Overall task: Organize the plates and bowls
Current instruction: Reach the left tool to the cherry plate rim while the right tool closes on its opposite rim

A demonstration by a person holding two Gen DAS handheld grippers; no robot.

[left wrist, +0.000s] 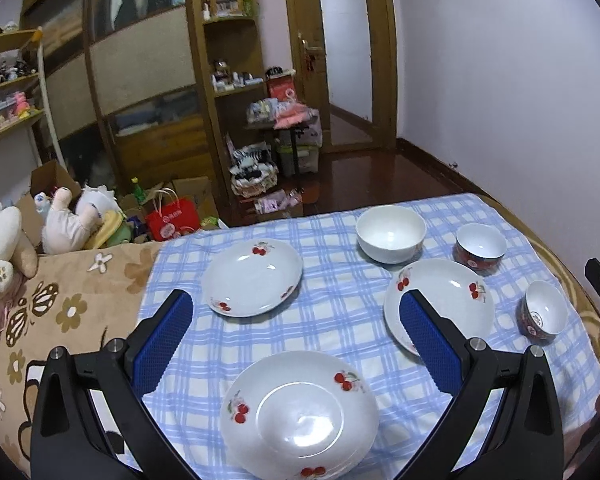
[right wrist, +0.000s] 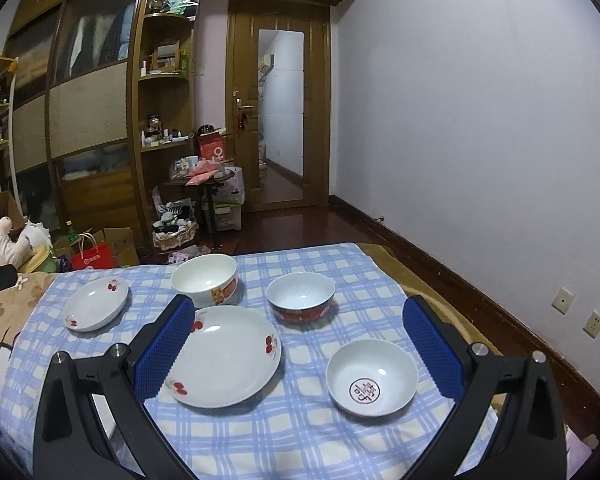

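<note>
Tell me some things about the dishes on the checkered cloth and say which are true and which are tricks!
1. Three cherry plates lie on the blue checkered cloth. True: the near plate, the left plate and the right plate.
2. The plates are stacked. False: each lies apart.
3. The big white bowl is empty. True.
4. The left gripper holds a plate. False: it is open and holds nothing.
5. The right gripper is open. True.
</note>
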